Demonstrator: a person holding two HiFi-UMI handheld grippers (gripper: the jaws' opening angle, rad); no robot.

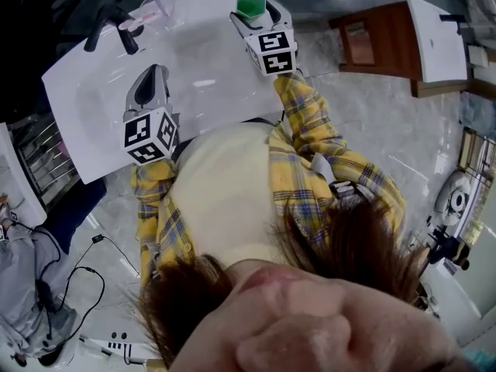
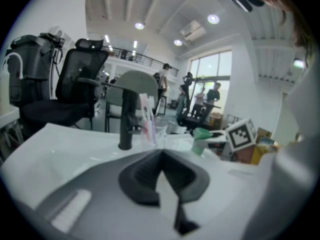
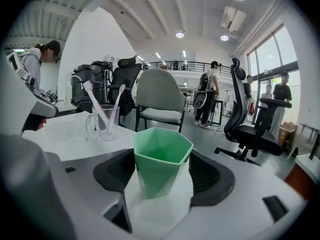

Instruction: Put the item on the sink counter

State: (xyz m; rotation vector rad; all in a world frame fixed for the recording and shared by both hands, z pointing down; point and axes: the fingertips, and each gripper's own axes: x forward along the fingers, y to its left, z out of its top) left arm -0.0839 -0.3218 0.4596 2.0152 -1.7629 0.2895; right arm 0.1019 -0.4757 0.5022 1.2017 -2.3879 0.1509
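A green faceted cup (image 1: 250,5) (image 3: 162,159) stands upright on the white sink counter (image 1: 201,68) near its far right corner. My right gripper (image 1: 253,15) (image 3: 162,173) is shut on the cup, one dark pad against each side. In the left gripper view the cup (image 2: 201,140) shows at the right, beside the right gripper's marker cube. My left gripper (image 1: 153,80) (image 2: 160,156) hovers over the basin at the near left, shut with nothing in it.
A black faucet (image 1: 116,25) (image 2: 125,124) and a clear glass with toothbrushes (image 1: 155,6) (image 3: 105,121) stand at the counter's far left. A wooden cabinet (image 1: 387,37) is to the right. Cables (image 1: 70,285) lie on the floor. Office chairs (image 3: 160,99) stand beyond the counter.
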